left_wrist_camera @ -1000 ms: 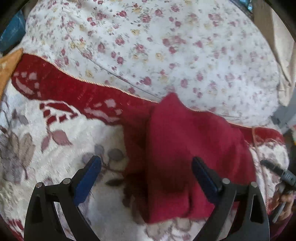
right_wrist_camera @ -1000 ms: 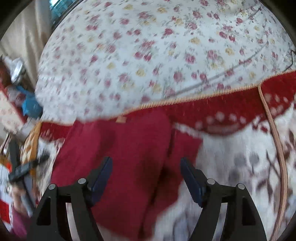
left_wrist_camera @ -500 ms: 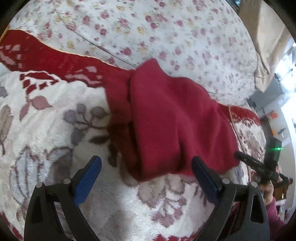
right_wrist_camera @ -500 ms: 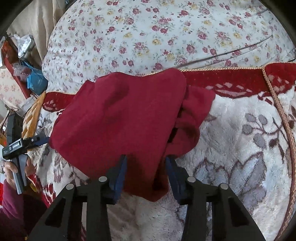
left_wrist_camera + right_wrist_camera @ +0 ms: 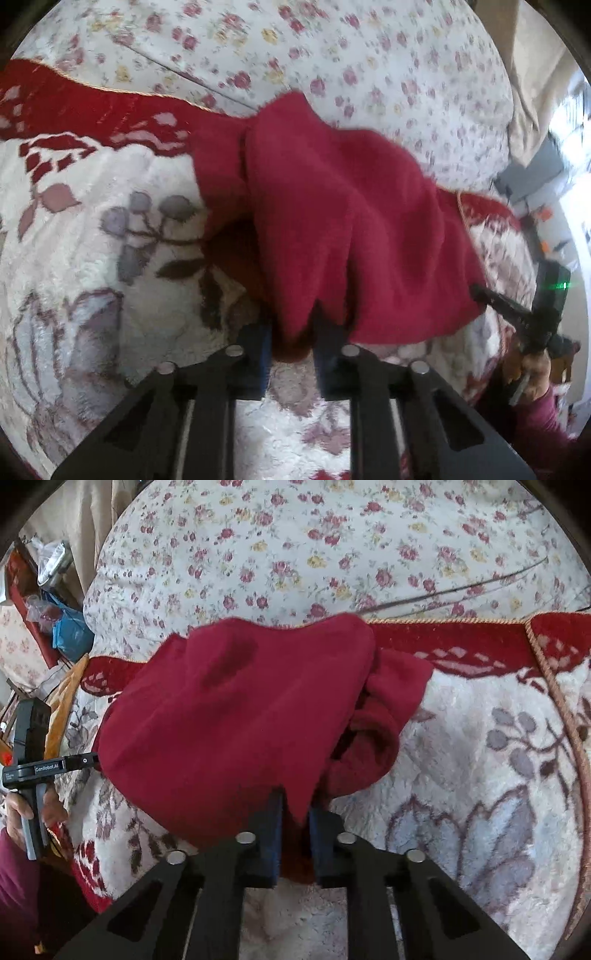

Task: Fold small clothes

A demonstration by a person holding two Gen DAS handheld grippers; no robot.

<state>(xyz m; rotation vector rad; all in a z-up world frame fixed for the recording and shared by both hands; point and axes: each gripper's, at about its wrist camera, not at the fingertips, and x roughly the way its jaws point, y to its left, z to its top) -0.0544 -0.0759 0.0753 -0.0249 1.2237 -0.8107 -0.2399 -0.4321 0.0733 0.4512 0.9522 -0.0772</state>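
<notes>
Floral rug under everything, flowered bedding behind. Your left tongs just clamped near hem of red garment; right tongs just pinched its other near corner. Pads mostly buried in cloth, sleeve bunched underneath.

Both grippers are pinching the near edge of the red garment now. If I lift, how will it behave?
Probably floppy: the red garment already sags in soft folds between the left hand-held gripper and the right hand-held gripper, whose jaws have just been closing on its edge. Its fuzzy knit likely grips the pads. The loose bunched part may dangle.
</notes>
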